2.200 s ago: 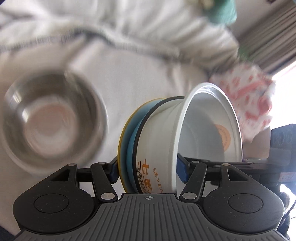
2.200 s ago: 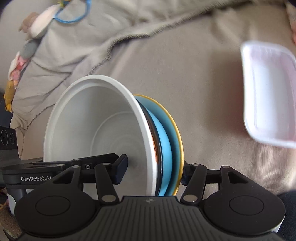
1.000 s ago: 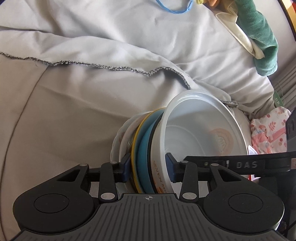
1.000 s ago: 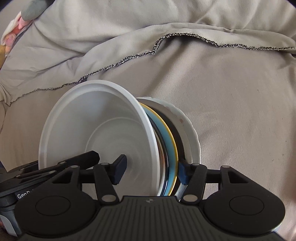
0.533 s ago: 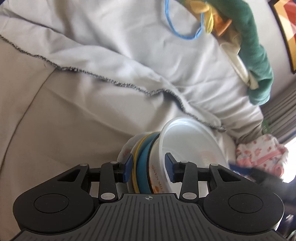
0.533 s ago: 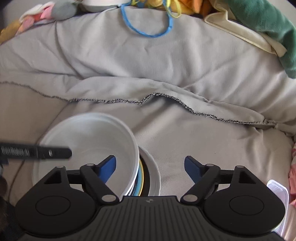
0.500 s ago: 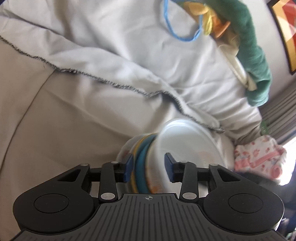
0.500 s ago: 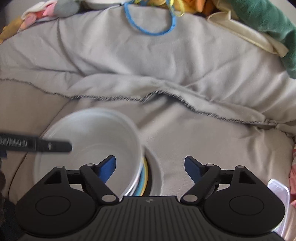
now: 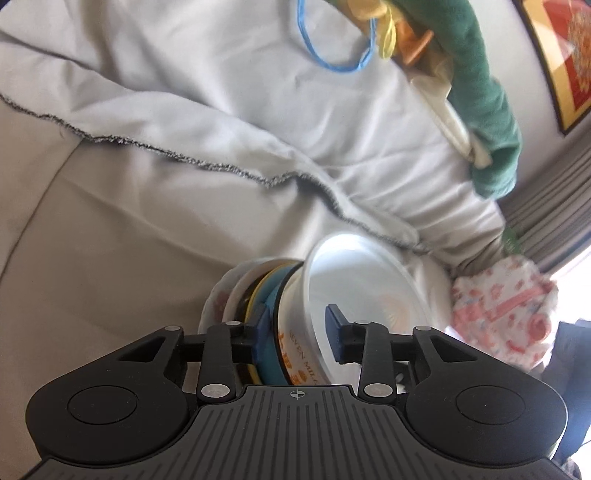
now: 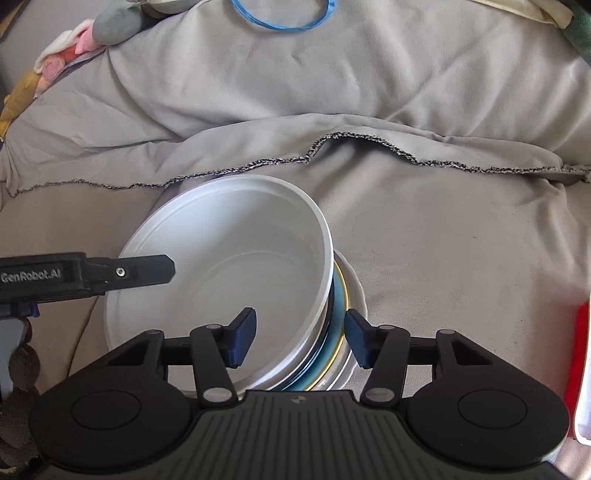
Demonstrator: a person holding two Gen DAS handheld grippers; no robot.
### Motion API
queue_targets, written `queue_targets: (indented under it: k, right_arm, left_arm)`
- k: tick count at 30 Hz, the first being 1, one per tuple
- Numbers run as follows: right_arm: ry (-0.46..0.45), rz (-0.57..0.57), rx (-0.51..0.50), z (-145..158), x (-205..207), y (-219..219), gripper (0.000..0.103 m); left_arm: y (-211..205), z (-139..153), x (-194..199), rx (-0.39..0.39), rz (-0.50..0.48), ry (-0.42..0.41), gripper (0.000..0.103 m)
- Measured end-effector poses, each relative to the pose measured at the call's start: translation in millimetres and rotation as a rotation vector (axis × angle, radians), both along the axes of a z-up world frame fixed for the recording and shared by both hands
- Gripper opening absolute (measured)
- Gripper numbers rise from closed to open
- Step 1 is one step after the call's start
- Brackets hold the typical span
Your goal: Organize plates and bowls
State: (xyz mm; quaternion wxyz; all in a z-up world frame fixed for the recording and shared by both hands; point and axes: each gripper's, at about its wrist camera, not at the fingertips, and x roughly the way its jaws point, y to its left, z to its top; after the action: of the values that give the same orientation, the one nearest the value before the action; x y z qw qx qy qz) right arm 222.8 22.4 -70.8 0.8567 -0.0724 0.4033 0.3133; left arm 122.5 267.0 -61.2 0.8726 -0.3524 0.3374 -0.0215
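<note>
Your left gripper (image 9: 297,332) clamps the stack: a white plastic bowl with orange print (image 9: 354,295), nested on a blue plate (image 9: 271,310), a yellow-rimmed plate (image 9: 258,295) and a white plate (image 9: 218,299), all tilted on the grey sheet (image 9: 129,229). Its jaws have just eased slightly, one pad on the blue plate, one inside the bowl. Your right gripper (image 10: 299,338) straddles the bowl rim and plates; jaws have just been closing, pads not touching. Blue loop (image 10: 280,16) well behind.
</note>
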Motion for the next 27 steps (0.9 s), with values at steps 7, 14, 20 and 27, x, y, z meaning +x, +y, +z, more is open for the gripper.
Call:
queue_targets:
  k: [7, 14, 20, 27]
  right_arm:
    - [-0.053, 0.004, 0.020, 12.5, -8.6, -3.2, 0.052]
    - [-0.092, 0.010, 0.002, 13.1, -16.4, 2.7, 0.050]
    - [-0.084, 0.022, 0.012, 17.7, -27.1, 4.9, 0.052]
    - [-0.072, 0.027, 0.014, 14.8, -29.4, 0.0, 0.051]
  left_arm:
    - [7.1, 3.4, -5.7, -0.081, -0.007, -0.056, 0.033]
    - [2.4, 6.4, -5.8, -0.067, -0.008, -0.067, 0.033]
    - [1.2, 4.7, -7.5, -0.057, 0.002, -0.058, 0.033]
    - [3.3, 4.5, -9.7, -0.078, 0.011, -0.065, 0.030]
